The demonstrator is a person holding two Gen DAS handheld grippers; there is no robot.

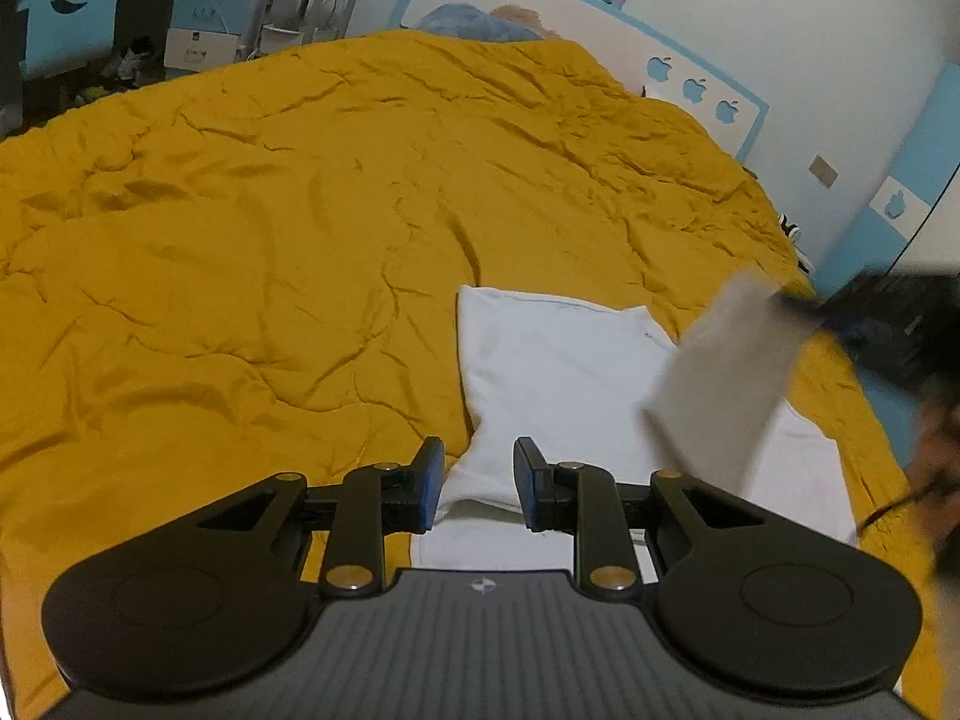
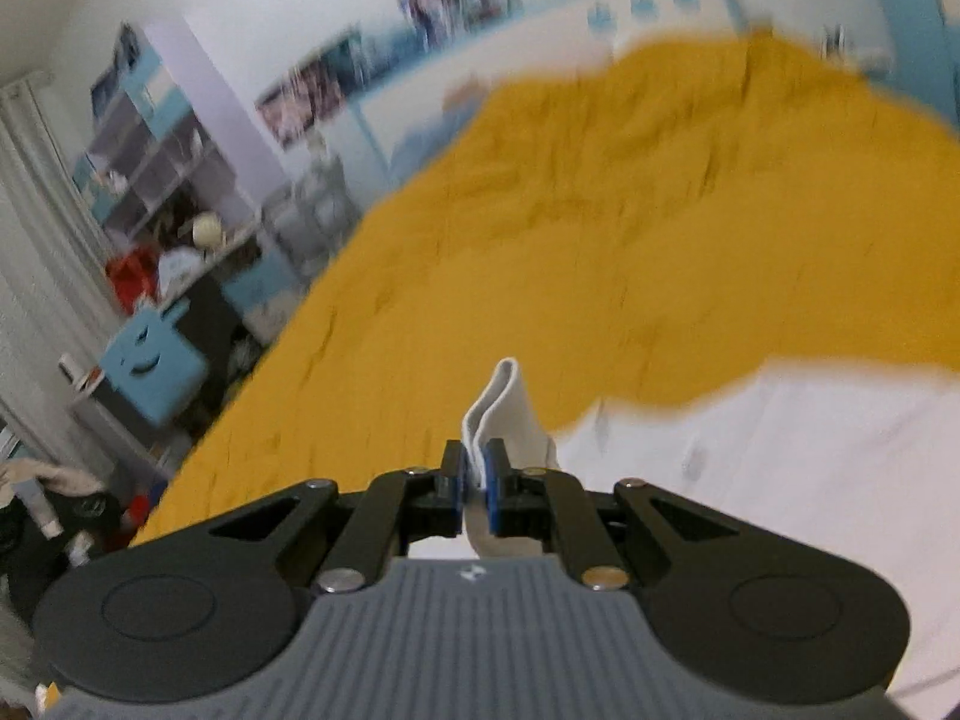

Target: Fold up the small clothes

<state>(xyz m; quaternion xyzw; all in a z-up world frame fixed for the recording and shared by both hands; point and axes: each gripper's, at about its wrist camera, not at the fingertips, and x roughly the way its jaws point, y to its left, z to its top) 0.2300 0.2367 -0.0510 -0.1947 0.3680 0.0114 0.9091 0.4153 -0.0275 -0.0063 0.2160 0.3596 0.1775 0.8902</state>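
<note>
White garment (image 2: 780,450) fold sits pinched in right hand-held gripper (image 2: 477,474); left hand-held gripper (image 1: 479,483) spread above it.

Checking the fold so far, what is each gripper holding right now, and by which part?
The right gripper is shut on a doubled-over edge of the white garment. The left gripper is part open above the cloth, gripping nothing.

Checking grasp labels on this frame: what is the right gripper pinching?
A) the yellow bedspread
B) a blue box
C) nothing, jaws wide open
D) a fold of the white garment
D: in the right wrist view the right gripper has its blue pads closed on a raised fold of the white garment, with the yellow bedspread lying untouched beyond it.
</note>
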